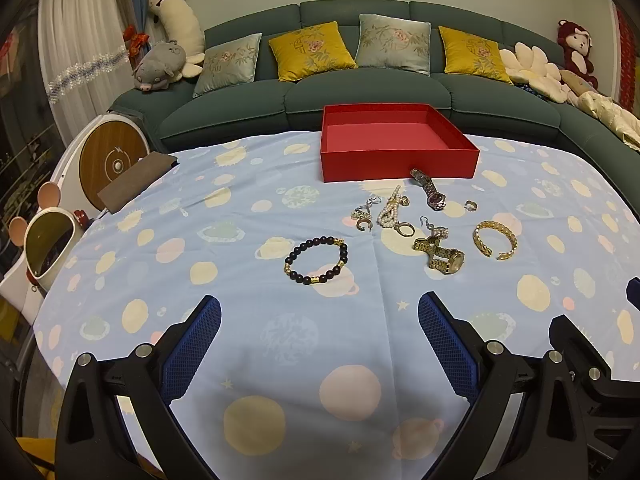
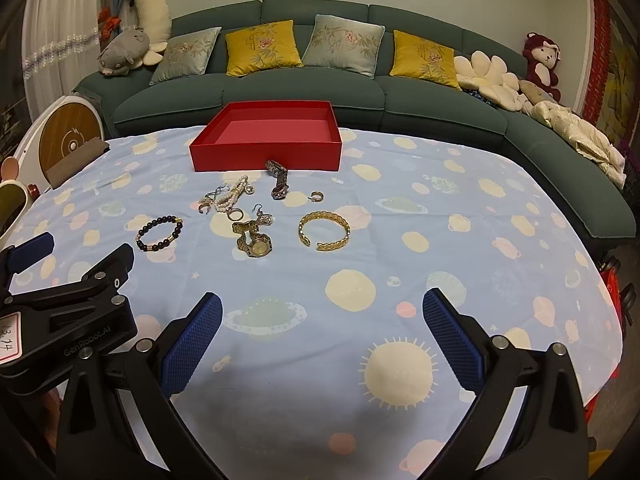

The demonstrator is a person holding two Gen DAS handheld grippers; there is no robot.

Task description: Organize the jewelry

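An open red box [image 1: 394, 164] [image 2: 264, 154] stands at the table's far side and holds nothing. In front of it lie a dark bead bracelet [image 1: 317, 259] [image 2: 159, 234], a gold watch [image 1: 442, 257] [image 2: 254, 240], a gold cuff bracelet [image 1: 495, 239] [image 2: 324, 231], a dark watch [image 1: 428, 189] [image 2: 279, 179], a pearl piece [image 1: 390, 212] [image 2: 230, 196] and small rings and earrings. My left gripper [image 1: 320, 320] is open, near the front edge, short of the bead bracelet. My right gripper [image 2: 322, 316] is open, near the front edge, short of the cuff.
A light blue planet-print cloth [image 1: 248, 240] covers the round table. A brown pouch [image 1: 132, 186] lies at its left edge. A green sofa [image 1: 360, 92] with cushions and plush toys stands behind. The left gripper's body [image 2: 68, 300] shows at the right view's left.
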